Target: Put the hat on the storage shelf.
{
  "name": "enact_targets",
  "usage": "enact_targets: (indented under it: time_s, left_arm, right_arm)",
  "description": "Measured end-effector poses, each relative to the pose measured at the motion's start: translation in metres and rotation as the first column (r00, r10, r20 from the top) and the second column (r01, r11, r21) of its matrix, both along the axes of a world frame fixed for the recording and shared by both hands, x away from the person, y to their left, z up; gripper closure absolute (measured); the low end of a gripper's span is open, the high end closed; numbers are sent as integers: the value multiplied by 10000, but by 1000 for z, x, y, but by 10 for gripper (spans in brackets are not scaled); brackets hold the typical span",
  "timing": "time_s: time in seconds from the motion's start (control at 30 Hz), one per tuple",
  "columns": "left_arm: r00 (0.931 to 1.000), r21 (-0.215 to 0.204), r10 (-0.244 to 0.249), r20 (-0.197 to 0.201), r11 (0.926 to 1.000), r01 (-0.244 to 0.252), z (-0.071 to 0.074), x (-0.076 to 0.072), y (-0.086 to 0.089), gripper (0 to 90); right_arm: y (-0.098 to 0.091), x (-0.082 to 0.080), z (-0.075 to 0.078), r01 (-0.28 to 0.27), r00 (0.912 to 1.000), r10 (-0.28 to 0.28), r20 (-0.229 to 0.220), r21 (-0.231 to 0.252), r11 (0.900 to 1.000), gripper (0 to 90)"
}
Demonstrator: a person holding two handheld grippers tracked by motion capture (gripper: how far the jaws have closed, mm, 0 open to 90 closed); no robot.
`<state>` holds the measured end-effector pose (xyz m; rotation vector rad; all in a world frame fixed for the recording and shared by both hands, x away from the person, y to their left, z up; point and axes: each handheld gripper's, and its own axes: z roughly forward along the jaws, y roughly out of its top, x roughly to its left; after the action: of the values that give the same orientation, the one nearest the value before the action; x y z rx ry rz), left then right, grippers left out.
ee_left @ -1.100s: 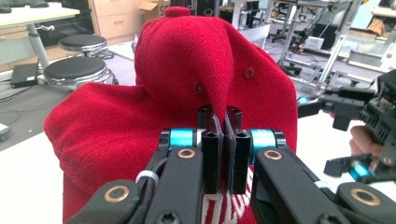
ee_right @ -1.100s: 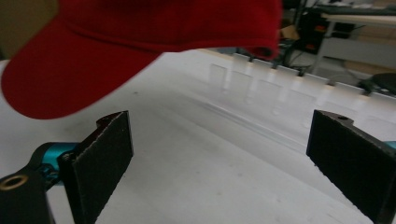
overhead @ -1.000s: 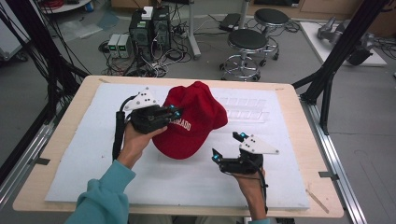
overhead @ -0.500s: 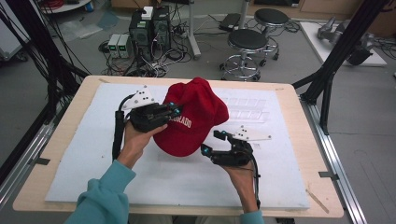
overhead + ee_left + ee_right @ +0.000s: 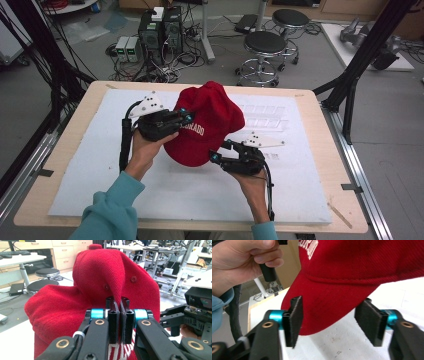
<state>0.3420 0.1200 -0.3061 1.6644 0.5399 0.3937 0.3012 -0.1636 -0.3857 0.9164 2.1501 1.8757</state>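
Observation:
A red cap (image 5: 210,125) with white lettering is held up off the white mat, brim toward the person. My left gripper (image 5: 186,117) is shut on a fold of the cap's crown (image 5: 100,277); the pads (image 5: 115,315) pinch the fabric between them. My right gripper (image 5: 219,151) is at the brim's front edge. Its jaws have just been closing, and the brim (image 5: 329,302) lies between them. The left pad (image 5: 294,320) is at the brim's edge, and the right pad (image 5: 369,322) stands just off it. The hand holding the left gripper (image 5: 244,262) appears at upper left.
A white foam mat (image 5: 100,165) covers the wooden table (image 5: 320,200). Black frame posts (image 5: 360,65) rise at the table's right and left. Two stools (image 5: 265,45) and computer boxes with cables (image 5: 160,30) stand on the floor beyond the far edge.
My right gripper has moved left and forward to the cap's brim, and its jaws have narrowed around it. The left gripper and cap have stayed put.

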Motion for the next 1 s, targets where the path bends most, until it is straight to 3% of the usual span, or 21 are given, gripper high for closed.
enact_targets:
  time_s: [0.3, 0.43, 0.6, 0.77, 1.0]
  left_arm:
    - [9998, -426, -169, 102, 9989, 173, 2, -2, 0, 869]
    - [9998, -463, -179, 88, 9988, 182, 2, -2, -1, 869]
    - [9998, -508, -184, 90, 9985, 188, 2, -2, -1, 869]
    - [9999, -580, -155, 76, 9982, 160, 2, -1, 0, 869]
    - [10000, -494, -74, -60, 9988, 71, 0, 2, 1, 869]
  right_arm:
    - [-4, 3, -2, -165, 9995, 190, -257, 928, 9955, 462]
    - [-3, 3, -2, -263, 9995, 278, -128, 1014, 9945, 511]
    - [-4, 4, -3, -406, 9989, 431, -189, 1179, 9922, 605]
    - [-7, 3, -3, -848, 9960, 883, -144, 1626, 9830, 757]
    - [-5, 0, 0, -1456, 9893, 1444, 201, 1776, 9733, 838]
